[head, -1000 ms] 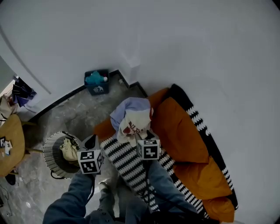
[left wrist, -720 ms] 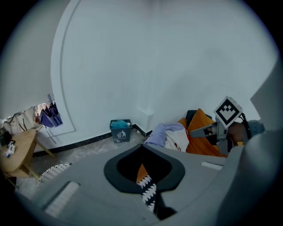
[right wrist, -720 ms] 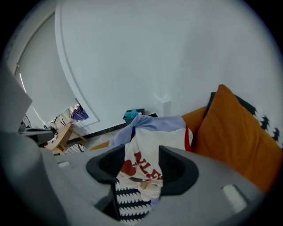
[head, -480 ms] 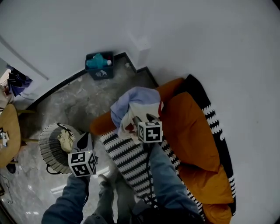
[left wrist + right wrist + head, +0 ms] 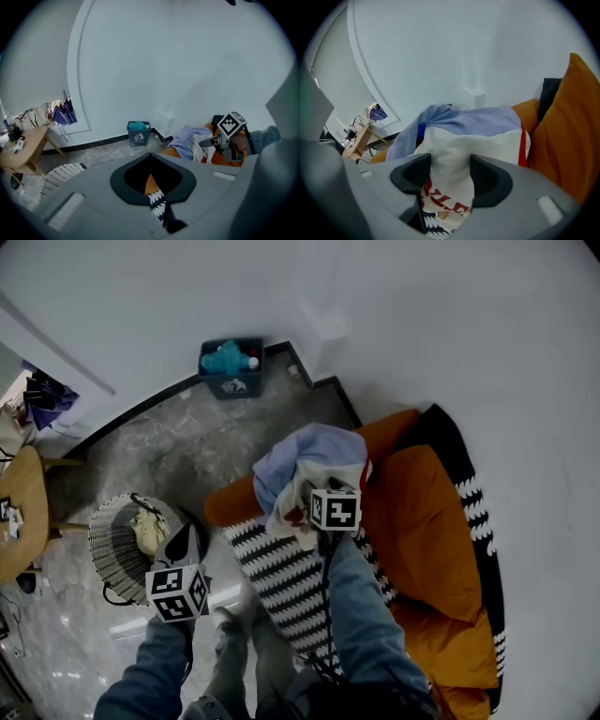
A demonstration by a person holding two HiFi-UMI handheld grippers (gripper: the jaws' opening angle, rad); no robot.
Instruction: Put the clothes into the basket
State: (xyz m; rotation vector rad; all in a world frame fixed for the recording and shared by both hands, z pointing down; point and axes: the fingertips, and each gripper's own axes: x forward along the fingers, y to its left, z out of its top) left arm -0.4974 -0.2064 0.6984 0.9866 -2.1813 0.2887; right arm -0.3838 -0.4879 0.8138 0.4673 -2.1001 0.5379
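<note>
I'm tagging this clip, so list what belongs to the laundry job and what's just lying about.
Job: clothes; basket.
Lying about: bin; table; cushion; striped throw.

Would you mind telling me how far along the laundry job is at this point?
Done: one cream garment lies in the basket. In hand: the right gripper, whose jaws have just been opening, straddles the white printed garment on the sofa, not gripping yet. Remaining: that and the lavender garment. The left gripper is shut, empty.
</note>
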